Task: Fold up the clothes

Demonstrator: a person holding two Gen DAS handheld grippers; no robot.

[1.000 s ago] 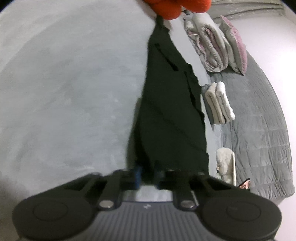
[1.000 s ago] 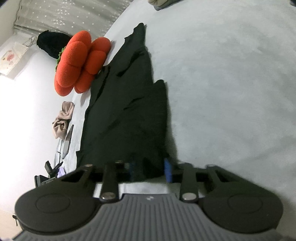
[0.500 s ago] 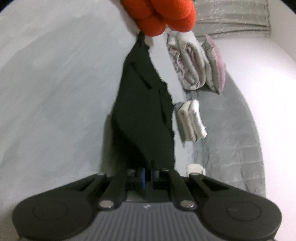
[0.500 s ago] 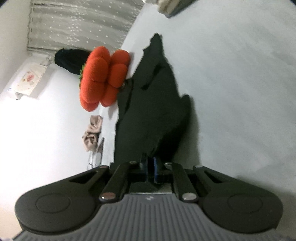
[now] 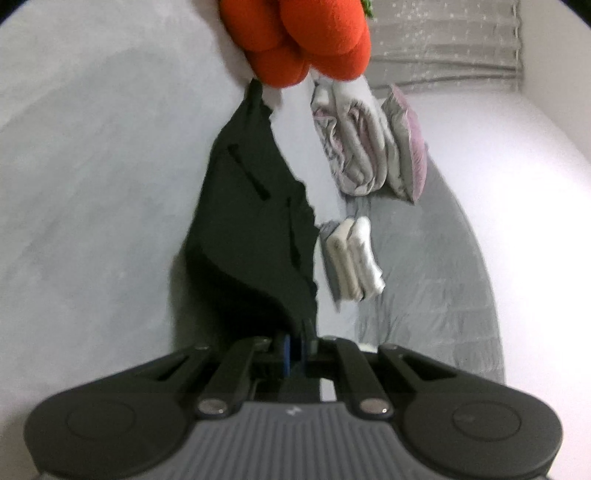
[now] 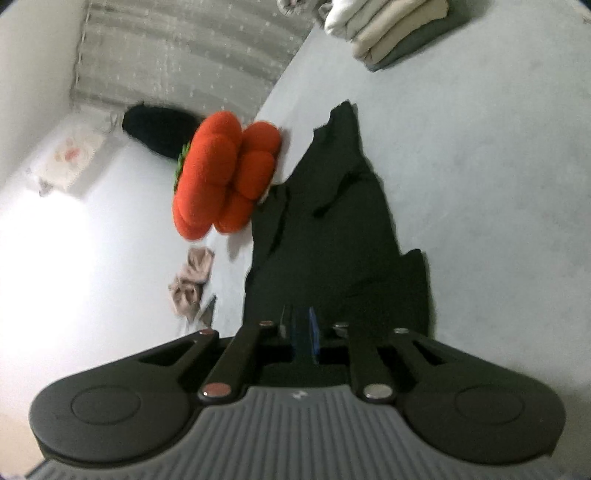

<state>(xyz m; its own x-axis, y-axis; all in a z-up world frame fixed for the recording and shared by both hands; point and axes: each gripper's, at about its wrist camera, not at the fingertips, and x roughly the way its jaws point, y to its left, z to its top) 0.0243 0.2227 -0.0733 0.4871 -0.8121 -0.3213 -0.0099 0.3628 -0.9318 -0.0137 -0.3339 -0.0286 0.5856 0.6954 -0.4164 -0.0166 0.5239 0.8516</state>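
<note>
Orange-red flower-shaped plush cushion sits at far edge of the pale grey bed, w/ a green bit at its back. Beside it a rolled white-pink quilt and a pinkish pillow, touching. Nearer, small folded white stack on a grey quilted blanket. Right view: black round thing behind cushion, crumpled beige cloth on floor, folded cream pile top right, grey sparkly curtain at back

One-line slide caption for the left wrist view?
Left gripper shut on the black garment's near edge, beside folded white cloths.
</note>
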